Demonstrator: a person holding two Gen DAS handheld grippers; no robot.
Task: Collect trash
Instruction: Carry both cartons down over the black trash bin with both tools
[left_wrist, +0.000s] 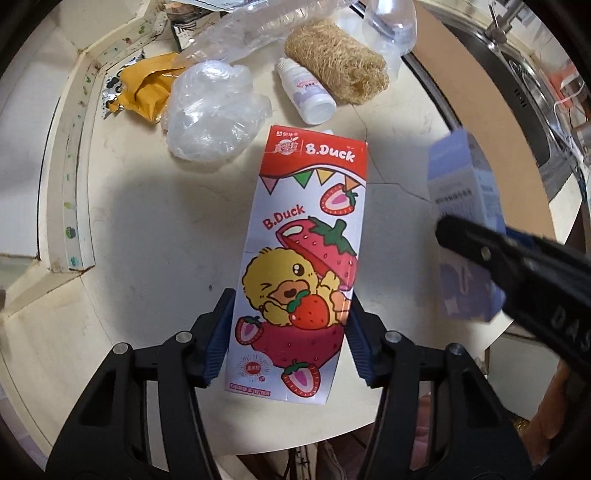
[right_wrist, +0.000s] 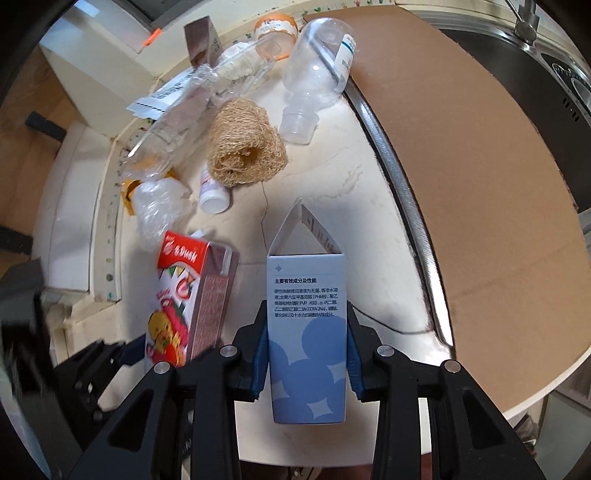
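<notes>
Left gripper (left_wrist: 290, 332) clamped on B.Duck strawberry drink carton (left_wrist: 303, 258), pads on its side faces. Right gripper (right_wrist: 308, 350) clamped on blue box (right_wrist: 308, 332). Both lifted clear of countertop (left_wrist: 147, 221), likely for binning; remaining litter lies beyond fingertips.

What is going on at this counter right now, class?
A person is clearing rubbish with two handheld grippers. The left gripper is shut on the strawberry B.Duck carton, and the right gripper is shut on a blue box. Still lying on the counter are a loofah, a small white bottle and crumpled plastic.
</notes>
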